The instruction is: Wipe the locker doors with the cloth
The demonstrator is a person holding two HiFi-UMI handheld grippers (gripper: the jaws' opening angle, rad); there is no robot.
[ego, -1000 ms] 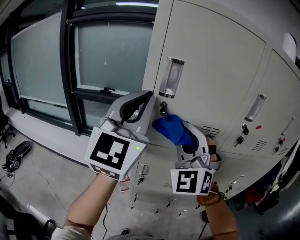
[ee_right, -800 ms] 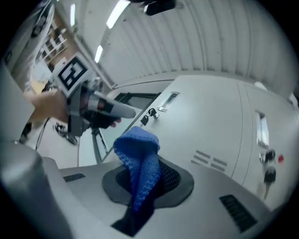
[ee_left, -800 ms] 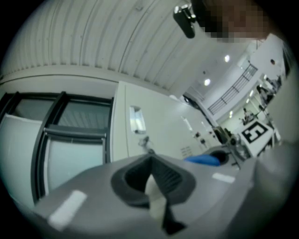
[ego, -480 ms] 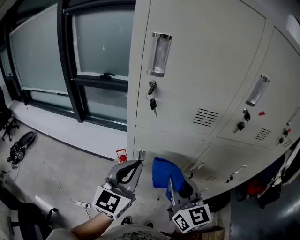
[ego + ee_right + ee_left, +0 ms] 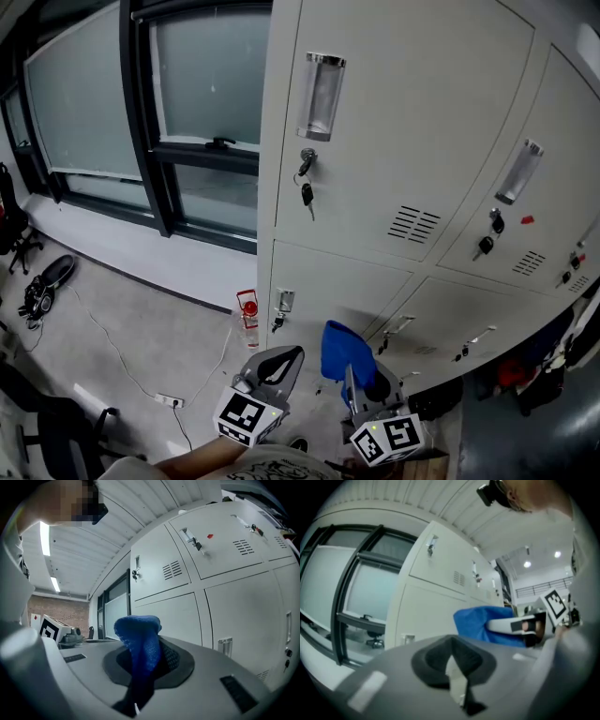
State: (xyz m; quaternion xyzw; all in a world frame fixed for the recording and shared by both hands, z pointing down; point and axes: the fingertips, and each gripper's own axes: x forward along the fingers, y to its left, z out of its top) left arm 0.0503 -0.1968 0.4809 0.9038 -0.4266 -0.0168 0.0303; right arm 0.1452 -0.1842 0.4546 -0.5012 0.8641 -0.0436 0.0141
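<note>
- Both tools have dropped away from the upper locker door (image 5: 403,122), where the cloth was pressed a second ago; I judge that pass finished.
- My right gripper (image 5: 354,375) stays clamped on the blue cloth (image 5: 343,349), now held low in front of the lower doors (image 5: 328,286) (not touching them).
- My left gripper (image 5: 274,366), jaws together and empty, has come down alongside.
</note>
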